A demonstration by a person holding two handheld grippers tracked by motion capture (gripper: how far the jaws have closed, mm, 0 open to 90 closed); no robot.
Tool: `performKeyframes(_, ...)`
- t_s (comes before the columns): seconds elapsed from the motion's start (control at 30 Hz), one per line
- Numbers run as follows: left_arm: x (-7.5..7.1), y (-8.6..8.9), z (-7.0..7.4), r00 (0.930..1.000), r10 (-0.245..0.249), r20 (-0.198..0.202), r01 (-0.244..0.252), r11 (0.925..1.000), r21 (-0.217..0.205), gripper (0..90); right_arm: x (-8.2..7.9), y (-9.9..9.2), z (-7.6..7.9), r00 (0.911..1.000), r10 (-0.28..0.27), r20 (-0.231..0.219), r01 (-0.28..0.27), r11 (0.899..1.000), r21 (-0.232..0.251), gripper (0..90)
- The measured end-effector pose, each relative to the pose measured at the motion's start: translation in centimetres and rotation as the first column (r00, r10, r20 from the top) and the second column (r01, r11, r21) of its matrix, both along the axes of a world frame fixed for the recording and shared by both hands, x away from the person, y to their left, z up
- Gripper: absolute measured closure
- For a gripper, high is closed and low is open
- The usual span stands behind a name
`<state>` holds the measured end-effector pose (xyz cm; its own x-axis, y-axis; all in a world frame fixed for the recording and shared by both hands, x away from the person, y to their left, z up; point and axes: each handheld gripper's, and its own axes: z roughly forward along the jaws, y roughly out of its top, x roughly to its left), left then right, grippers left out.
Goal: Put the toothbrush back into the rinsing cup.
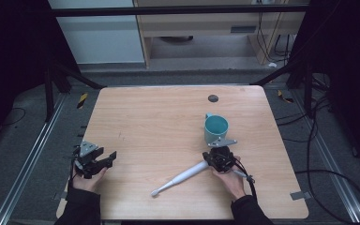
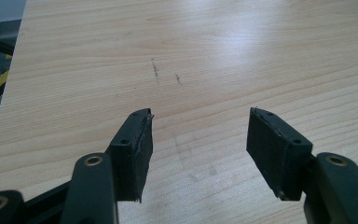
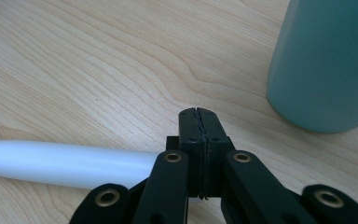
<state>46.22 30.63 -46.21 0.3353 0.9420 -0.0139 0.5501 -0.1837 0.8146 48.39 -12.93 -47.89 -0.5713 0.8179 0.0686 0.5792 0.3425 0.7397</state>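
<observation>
A white toothbrush (image 1: 180, 177), long and smooth with a thick rounded handle tapering to a small head, lies slanted on the wooden table (image 1: 159, 117). The right gripper (image 1: 219, 157), pads pressed together, sits over its handle end; whether it pinches the handle is unclear. A teal mug (image 1: 215, 128) stands just behind. The left gripper (image 1: 104, 159) rests well apart, wide open

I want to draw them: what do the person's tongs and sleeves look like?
Both tongs, left and right, are black with two flat jaws and brass-ringed screw holes. Each carries a grey three-cornered plate on top. A black cable trails from the right one. The sleeves are dark.
</observation>
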Motion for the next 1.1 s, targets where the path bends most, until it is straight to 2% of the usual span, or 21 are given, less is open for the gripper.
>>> performKeyframes(0.5, 0.0, 0.1, 0.1, 1.0, -0.002, 0.001, 0.002, 1.0, 0.007, 40.5, -0.1, -0.1, -0.3, 0.9998, 0.009, -0.019, -0.009, 1.0, -0.026, 89.5)
performKeyframes(0.7, -0.1, 0.1, 0.1, 1.0, -0.003, 0.002, 0.003, 1.0, 0.006, 40.5, -0.5, -0.1, -0.4, 0.9996, 0.018, -0.022, -0.02, 0.998, -0.064, 89.2)
performKeyframes(1.0, -0.2, 0.0, 0.2, 1.0, -0.003, 0.002, 0.003, 1.0, 0.005, 40.4, -1.3, -0.3, -0.2, 0.9993, 0.032, -0.021, -0.034, 0.995, -0.092, 89.0)
performKeyframes(1.1, -0.2, 0.1, 0.2, 1.0, -0.004, 0.003, 0.004, 1.0, 0.007, 40.4, -1.5, -0.4, -0.2, 0.9993, 0.031, -0.021, -0.033, 0.996, -0.087, 88.9)
